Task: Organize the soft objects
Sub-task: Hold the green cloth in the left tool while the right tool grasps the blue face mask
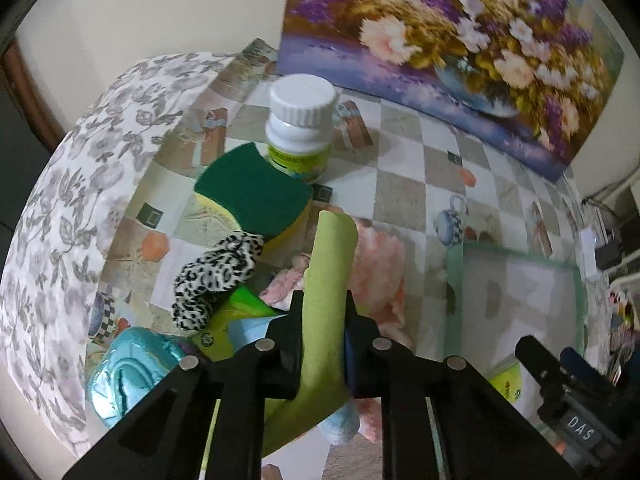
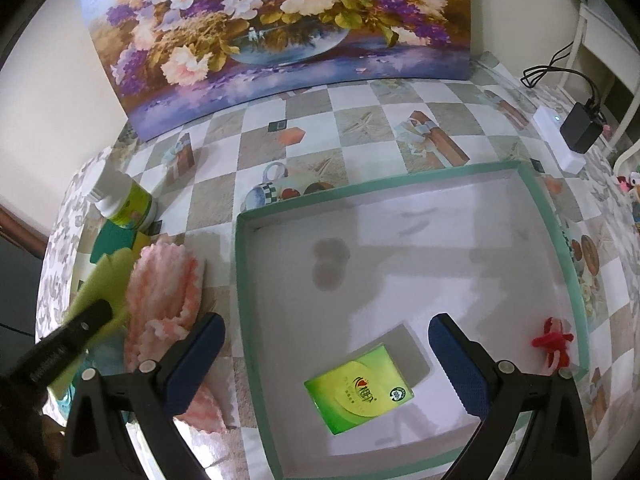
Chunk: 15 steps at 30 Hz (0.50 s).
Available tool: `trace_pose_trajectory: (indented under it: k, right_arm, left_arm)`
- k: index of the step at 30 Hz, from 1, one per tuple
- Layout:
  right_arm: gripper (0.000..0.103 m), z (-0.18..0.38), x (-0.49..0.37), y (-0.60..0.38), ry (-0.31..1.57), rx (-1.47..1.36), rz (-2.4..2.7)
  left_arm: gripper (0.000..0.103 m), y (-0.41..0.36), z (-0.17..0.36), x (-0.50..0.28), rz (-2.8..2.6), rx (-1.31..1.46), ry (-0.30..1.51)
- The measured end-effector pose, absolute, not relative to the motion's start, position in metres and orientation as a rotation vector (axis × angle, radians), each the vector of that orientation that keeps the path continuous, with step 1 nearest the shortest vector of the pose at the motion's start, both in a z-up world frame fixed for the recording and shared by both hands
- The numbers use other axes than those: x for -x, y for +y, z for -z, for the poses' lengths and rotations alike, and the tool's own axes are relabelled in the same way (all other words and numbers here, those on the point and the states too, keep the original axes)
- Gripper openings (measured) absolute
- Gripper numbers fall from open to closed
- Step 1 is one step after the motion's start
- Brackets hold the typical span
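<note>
My left gripper (image 1: 323,312) is shut on a light green cloth (image 1: 328,280) and holds it above a pile of soft things. The pile holds a pink fluffy towel (image 1: 376,268), a leopard-print scrunchie (image 1: 216,276), a green and yellow sponge (image 1: 256,196), a green tissue pack (image 1: 236,320) and a teal pouch (image 1: 124,376). My right gripper (image 2: 326,354) is open above the green-rimmed white tray (image 2: 400,192). In the tray lie a green tissue pack (image 2: 360,394) and a red scrunchie (image 2: 554,342). The left gripper with the cloth (image 2: 104,280) also shows in the right wrist view, left of the tray.
A white-capped bottle (image 1: 300,128) stands behind the sponge. A flower painting (image 2: 276,32) leans on the wall at the back of the checked table (image 2: 360,120). A white power strip with a black adapter (image 2: 572,136) lies at the right edge.
</note>
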State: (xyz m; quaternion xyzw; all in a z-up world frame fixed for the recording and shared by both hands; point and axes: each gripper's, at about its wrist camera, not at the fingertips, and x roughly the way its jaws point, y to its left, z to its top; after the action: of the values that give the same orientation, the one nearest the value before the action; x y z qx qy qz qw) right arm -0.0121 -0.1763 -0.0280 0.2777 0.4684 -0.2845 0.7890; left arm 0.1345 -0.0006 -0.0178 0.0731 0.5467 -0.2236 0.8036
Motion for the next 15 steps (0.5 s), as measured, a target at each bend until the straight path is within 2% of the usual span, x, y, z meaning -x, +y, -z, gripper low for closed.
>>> trace_pose_trajectory:
  k: [15]
  right_arm:
    - [0.103, 0.014, 0.0, -0.154, 0.969, -0.575, 0.464]
  left_arm:
    - [0.012, 0.022, 0.007, -0.144, 0.509, 0.071, 1.223]
